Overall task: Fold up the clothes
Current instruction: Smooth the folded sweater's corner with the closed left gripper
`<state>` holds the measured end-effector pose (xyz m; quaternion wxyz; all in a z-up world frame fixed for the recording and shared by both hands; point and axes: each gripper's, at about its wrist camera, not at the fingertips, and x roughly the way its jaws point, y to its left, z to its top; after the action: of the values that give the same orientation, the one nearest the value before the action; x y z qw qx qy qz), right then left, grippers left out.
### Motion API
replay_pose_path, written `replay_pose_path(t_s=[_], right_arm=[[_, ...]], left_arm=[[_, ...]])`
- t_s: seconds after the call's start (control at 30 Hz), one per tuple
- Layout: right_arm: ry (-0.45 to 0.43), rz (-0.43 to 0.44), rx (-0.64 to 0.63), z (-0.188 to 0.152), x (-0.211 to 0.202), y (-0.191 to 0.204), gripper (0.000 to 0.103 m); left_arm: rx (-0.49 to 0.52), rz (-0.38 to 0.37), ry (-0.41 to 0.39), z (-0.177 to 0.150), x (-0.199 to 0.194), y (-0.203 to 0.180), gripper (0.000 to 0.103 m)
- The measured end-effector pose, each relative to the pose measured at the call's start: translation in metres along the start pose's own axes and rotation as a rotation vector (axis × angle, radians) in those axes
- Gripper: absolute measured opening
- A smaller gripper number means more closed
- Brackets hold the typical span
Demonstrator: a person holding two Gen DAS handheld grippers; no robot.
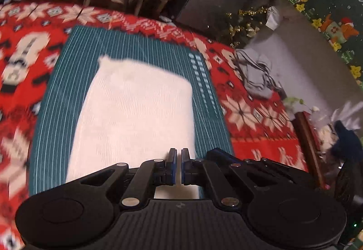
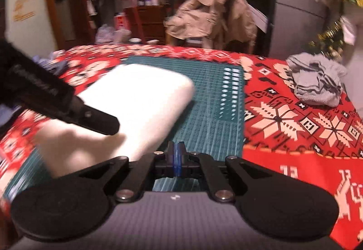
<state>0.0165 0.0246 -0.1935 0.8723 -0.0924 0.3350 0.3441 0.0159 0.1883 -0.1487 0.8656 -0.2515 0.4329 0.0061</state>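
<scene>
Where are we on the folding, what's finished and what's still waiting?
Done: the white cloth lies as a flat rectangle on the teal cutting mat.

In hand: nothing. The left claw and right claw are both shut and empty.

Left: the crumpled grey garment sits unfolded on the red patterned tablecloth, off the mat. Motion blur hides whether the white cloth needs another fold.

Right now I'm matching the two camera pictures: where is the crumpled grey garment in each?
Left wrist: grey garment right of centre, on the red cloth's edge.
Right wrist: grey garment upper right, on the red cloth.
Shared landmark: green cutting mat.
</scene>
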Motion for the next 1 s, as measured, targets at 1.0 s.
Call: replay_pose_path(t_s=[1.0], right_arm=[[0.003, 0.034, -0.077, 0.014, 0.031, -0.005, 0.000]], left_arm=[[-0.020, -0.034, 0.024, 0.040, 0.031, -0.004, 0.002]])
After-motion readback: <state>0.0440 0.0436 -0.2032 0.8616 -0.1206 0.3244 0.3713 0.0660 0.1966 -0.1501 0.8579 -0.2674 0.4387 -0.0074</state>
